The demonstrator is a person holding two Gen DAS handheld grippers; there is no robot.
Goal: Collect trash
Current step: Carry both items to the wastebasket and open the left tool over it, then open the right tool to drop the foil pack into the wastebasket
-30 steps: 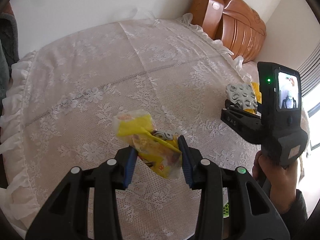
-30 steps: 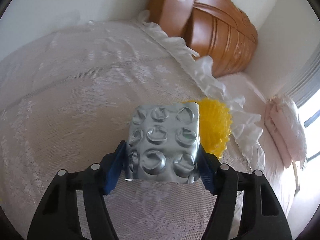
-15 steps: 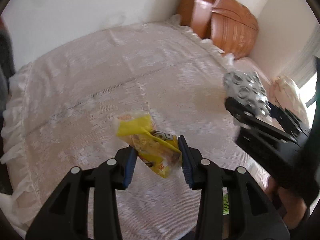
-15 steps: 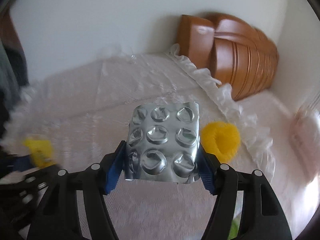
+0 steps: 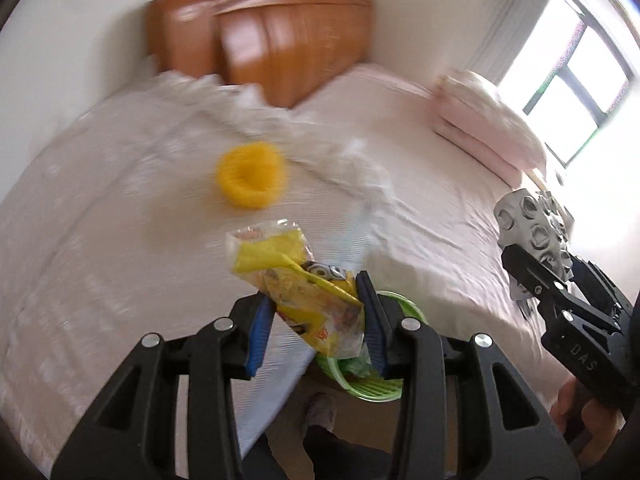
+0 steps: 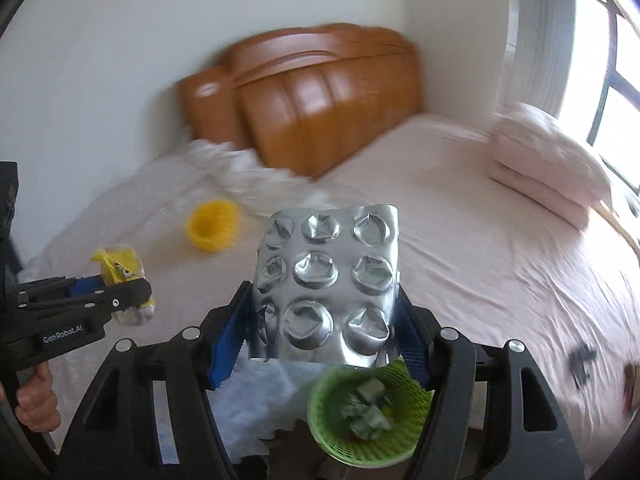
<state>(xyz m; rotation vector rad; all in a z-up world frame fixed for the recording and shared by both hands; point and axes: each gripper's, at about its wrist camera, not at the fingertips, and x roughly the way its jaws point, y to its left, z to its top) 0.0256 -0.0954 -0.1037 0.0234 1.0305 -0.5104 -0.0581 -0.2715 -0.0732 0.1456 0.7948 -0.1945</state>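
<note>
- Trash is in both hands: the right hand-held gripper point(image 6: 324, 320) is clamped on a silver blister pack point(image 6: 328, 280), and the left hand-held gripper point(image 5: 316, 316) is clamped on a yellow snack wrapper point(image 5: 296, 280).
- Nearest the right hand-held gripper lies the green basket point(image 6: 332, 440), on the floor directly below and just ahead of its fingertips; it already holds crumpled scraps.
- Blister pack stands upright between the blue pads, its flat face to the camera and its lower edge hanging just over the basket's far rim, so I judge a small move forward and a release would drop it in.
- From the left wrist view the same basket point(image 5: 376, 392) sits below and slightly right of the fingertips, partly hidden by the wrapper, whose long axis runs diagonally up and to the left.
- Both hands look about equally close to the basket; the right seems better centred over it.
- Farther out, a yellow ring-shaped piece point(image 6: 214, 226) lies on the lace bedcover point(image 5: 100, 220), well apart from both grippers and not yet collected.
- Beyond it stand the wooden headboard point(image 6: 312, 108) and a folded pink quilt point(image 6: 548, 164).
</note>
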